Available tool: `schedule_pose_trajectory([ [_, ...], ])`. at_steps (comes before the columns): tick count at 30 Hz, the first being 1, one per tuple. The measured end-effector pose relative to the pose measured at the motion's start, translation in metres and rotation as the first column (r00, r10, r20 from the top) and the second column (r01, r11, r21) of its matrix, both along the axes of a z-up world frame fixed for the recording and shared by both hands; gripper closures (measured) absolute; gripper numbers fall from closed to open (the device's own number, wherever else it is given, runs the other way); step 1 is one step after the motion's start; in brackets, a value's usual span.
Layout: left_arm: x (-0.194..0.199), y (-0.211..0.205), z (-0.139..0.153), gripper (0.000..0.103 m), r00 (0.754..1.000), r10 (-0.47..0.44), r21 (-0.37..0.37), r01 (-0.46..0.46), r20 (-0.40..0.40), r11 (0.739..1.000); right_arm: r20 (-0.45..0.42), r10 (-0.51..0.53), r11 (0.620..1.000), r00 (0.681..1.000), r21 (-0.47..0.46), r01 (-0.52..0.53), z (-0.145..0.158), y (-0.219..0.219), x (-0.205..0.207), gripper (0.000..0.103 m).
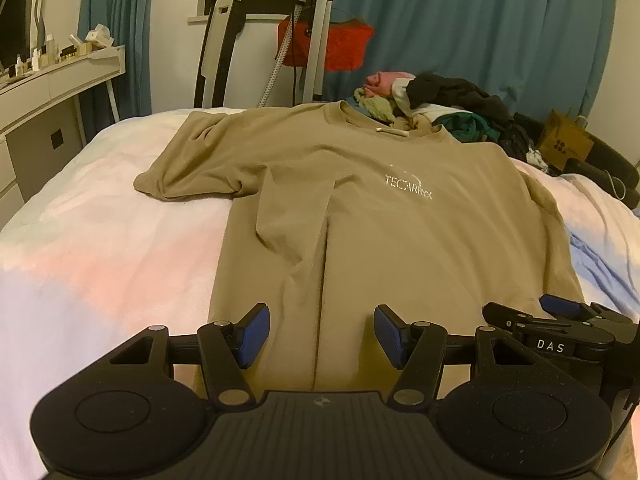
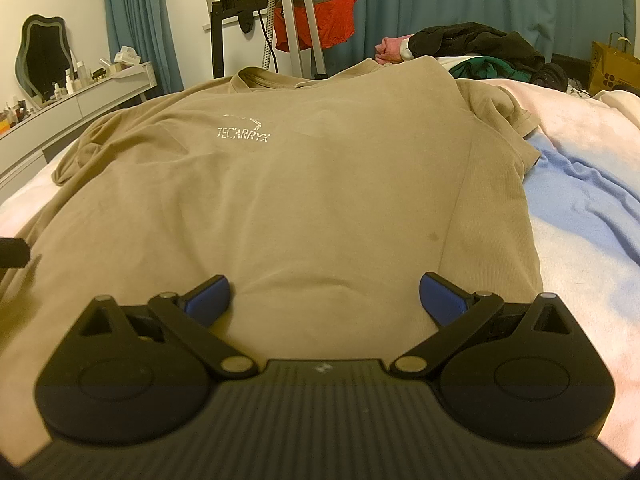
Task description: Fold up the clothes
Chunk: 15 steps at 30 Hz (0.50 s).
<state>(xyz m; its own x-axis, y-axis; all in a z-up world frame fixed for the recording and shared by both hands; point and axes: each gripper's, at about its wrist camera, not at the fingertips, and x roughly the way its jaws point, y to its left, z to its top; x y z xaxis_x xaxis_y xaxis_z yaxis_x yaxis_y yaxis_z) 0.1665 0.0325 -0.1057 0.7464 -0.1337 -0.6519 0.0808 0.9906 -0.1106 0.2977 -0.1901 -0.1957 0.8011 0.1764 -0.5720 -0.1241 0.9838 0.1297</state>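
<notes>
A tan T-shirt (image 1: 400, 232) with white chest lettering lies face up on the bed, collar far, hem near; it also fills the right wrist view (image 2: 320, 184). A long crease runs down its left half. My left gripper (image 1: 322, 334) is open and empty, just above the hem on the shirt's left part. My right gripper (image 2: 324, 300) is open and empty over the hem's right part. It shows in the left wrist view (image 1: 560, 320) at the right edge.
The bed cover (image 1: 100, 248) is white, pink and pale blue. A pile of clothes (image 1: 440, 108) lies at the bed's far end. A white dresser (image 1: 48, 92) stands left. A tripod (image 2: 296, 20) and a brown paper bag (image 2: 612, 68) stand behind.
</notes>
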Motion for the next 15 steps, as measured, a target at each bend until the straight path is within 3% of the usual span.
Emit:
schedule_pose_trajectory([
  [15, -0.0033, -0.0055, 0.002, 0.042, 1.0, -0.017, 0.021, 0.017, 0.014, 1.0, -0.001, 0.0, 1.0, 1.0, 0.0, 0.0, 0.0001, -0.0002, -0.0001, 0.0],
])
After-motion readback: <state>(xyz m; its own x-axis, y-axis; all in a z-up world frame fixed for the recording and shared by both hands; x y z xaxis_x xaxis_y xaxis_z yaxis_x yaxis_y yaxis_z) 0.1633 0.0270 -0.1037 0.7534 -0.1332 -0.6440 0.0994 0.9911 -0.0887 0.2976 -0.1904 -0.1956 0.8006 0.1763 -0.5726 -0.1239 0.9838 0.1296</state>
